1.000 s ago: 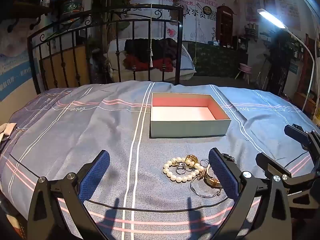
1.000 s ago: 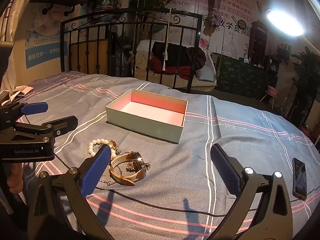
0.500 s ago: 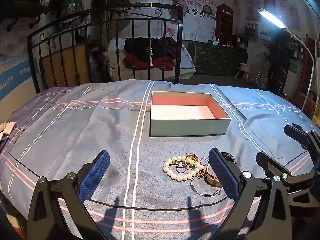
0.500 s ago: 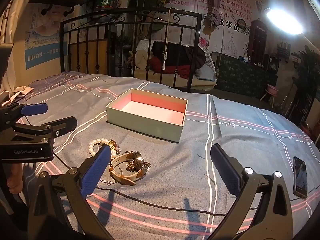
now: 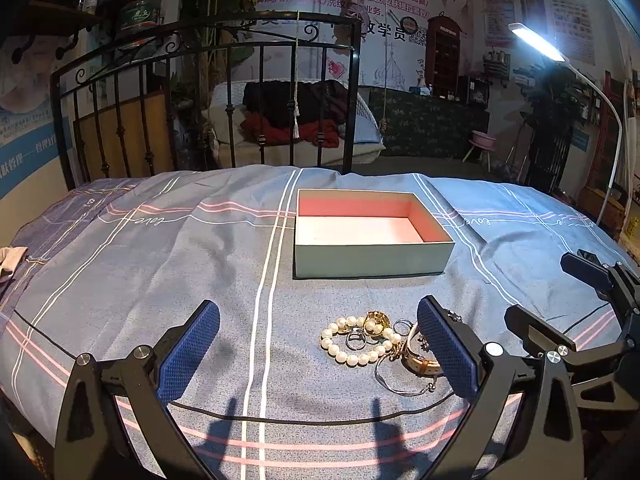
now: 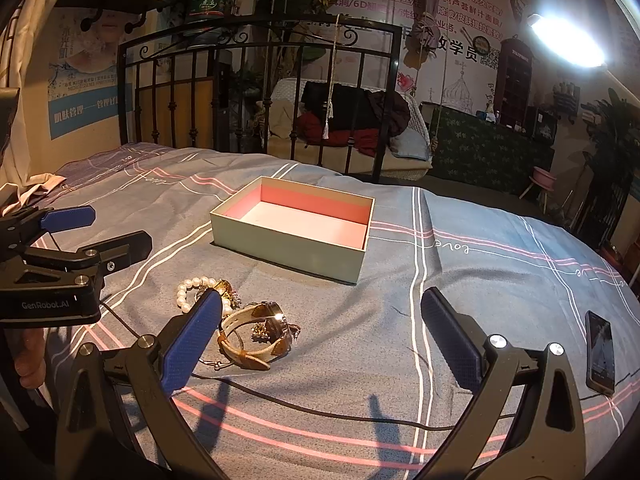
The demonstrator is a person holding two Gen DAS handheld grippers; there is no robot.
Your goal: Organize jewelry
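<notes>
A pile of jewelry lies on the bedspread: a pearl bracelet [image 5: 352, 343], rings [image 5: 401, 326], a thin silver bangle [image 5: 400, 384] and a tan-strap watch [image 6: 256, 330]. An open pale-green box with pink lining [image 5: 372, 232] stands behind it, empty; it also shows in the right wrist view [image 6: 296, 226]. My left gripper [image 5: 318, 350] is open, low over the bed, its right finger beside the pile. My right gripper [image 6: 320, 338] is open, the watch just inside its left finger. The pearl bracelet [image 6: 192, 290] shows partly behind that finger.
A black cable [image 5: 280, 418] runs across the blue striped bedspread near both grippers. A phone [image 6: 600, 354] lies at the right. A black iron bed frame [image 5: 208, 92] stands behind the bed. A lamp [image 6: 568, 46] shines at upper right.
Both grippers stay open and nearly still. The view has shifted only slightly; the jewelry and box have not moved.
</notes>
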